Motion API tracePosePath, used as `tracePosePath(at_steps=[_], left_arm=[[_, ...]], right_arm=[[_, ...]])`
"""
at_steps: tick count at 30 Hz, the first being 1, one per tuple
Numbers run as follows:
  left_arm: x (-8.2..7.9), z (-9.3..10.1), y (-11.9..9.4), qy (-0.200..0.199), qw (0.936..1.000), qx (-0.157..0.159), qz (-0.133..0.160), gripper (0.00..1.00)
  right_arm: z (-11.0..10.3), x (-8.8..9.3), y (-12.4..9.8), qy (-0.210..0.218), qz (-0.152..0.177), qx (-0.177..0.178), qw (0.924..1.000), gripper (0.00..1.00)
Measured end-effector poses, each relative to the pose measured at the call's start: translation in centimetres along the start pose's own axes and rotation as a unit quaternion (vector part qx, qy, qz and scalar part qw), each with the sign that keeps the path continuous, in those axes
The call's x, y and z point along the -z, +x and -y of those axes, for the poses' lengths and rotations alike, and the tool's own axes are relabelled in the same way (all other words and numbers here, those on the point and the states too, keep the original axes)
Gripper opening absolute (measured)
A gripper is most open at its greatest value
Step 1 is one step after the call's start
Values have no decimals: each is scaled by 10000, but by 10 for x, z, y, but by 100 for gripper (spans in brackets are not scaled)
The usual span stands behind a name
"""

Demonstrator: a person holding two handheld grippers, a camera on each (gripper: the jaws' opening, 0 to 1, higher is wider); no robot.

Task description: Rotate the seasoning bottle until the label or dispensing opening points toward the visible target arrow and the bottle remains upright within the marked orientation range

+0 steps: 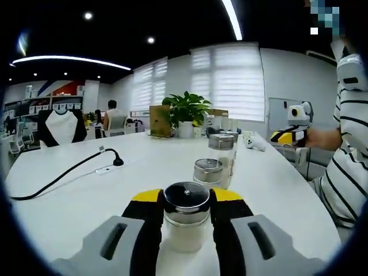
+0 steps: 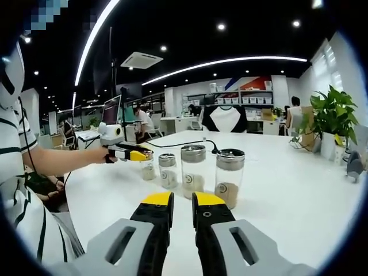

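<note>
Seasoning bottle, a small clear jar with a dark metal cap, is standing upright between the two jaws of the left gripper in the left gripper view. Both yellow-tipped jaws are pressing against its sides just under the cap, so this gripper is gripping the bottle, opened only as wide as the jar. The bottle is resting on the white table, and pale contents are showing in its lower part.

Right gripper is sitting nearly closed in the right gripper view, its jaws almost meeting with only a thin slit between them, and it is holding nothing and touching nothing.

Counting the bottles: in the right gripper view four are standing in a row ahead of the right gripper's jaws. The farthest and smallest is sitting under the other gripper, which is coming in from the left on a person's hand. Next come a short one, a taller one, and the nearest one, which is holding brownish contents. In the left gripper view, two more bottles are lining up just beyond the held one, a short jar and a tall jar.

One potted plant is standing far ahead of the left gripper, and one black cable is trailing across the table to the left.
</note>
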State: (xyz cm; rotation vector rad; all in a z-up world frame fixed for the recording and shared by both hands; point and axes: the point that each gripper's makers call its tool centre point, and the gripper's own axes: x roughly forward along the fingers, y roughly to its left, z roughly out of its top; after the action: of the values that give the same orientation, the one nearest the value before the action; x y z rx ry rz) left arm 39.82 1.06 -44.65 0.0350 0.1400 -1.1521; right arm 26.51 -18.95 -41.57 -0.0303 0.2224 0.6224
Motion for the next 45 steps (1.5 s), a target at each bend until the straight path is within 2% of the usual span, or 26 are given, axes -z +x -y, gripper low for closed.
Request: tracePosePath(at_steps=[2, 4, 7, 9, 11, 13, 15, 16, 17, 21, 22, 24, 25, 28, 32, 35, 37, 42, 45], left_arm=[[2, -2, -1, -43, 10000, 30, 1, 33], [4, -8, -2, -291, 9994, -156, -61, 34], [3, -7, -3, -175, 9995, -262, -7, 38], [-1, -9, -5, -331, 9984, -438, 144, 40], [0, -13, -6, -222, 9975, -656, 130, 39], [3, -18, -8, -133, 9946, -1032, 55, 39], [4, -13, -6, -210, 9931, -1151, 100, 38], [1, -14, -5, -401, 9897, -1337, 306, 40], [1, -14, -5, -432, 9877, -1452, 380, 41], [-1, -14, -7, -319, 9743, -2189, 428, 39], [0, -19, -9, -406, 9714, -2298, 434, 40], [3, -19, -8, -844, 9641, -2474, 464, 40], [1, -22, -10, -757, 9590, -2682, 517, 40], [-6, -23, -13, -459, 9523, -2960, 584, 40], [-11, -20, -12, -327, 9475, -3121, 623, 40], [-8, -23, -13, -268, 9437, -3256, 509, 41], [-8, -23, -14, -276, 9423, -3293, 541, 41], [-7, -18, -10, -175, 9432, -3284, 469, 36], [-7, -18, -9, -267, 9445, -3239, 475, 34]], right_arm=[[-1, -1, 0, -12, 13, -6, 10000, 10], [-3, -3, 1, -27, 25, -16, 10000, 11], [-4, -2, 2, -35, 21, -33, 10000, 11], [-6, -2, 2, 0, 45, -64, 10000, 12], [-7, -3, 2, 25, 62, -79, 9999, 12], [-8, -3, 2, 14, 76, -93, 9999, 12], [-9, -4, 1, 26, 108, -106, 9999, 12], [-10, -5, 0, 32, 132, -106, 9999, 12], [-9, -5, 0, 49, 152, -105, 9998, 12], [-7, -4, -2, 85, 175, -77, 9998, 12], [-7, -4, -3, 93, 182, -74, 9998, 12], [-6, -4, -4, 152, 178, -64, 9997, 12], [-7, -4, -5, 159, 189, -70, 9997, 12], [-7, -4, -6, 149, 212, -53, 9997, 12], [-5, -4, -8, 182, 234, -35, 9996, 12], [-3, -3, -9, 216, 243, -3, 9995, 12], [-2, -3, -9, 221, 258, 8, 9994, 12], [-1, -3, -10, 216, 262, 21, 9994, 12], [0, -3, -10, 211, 259, 25, 9994, 12]])
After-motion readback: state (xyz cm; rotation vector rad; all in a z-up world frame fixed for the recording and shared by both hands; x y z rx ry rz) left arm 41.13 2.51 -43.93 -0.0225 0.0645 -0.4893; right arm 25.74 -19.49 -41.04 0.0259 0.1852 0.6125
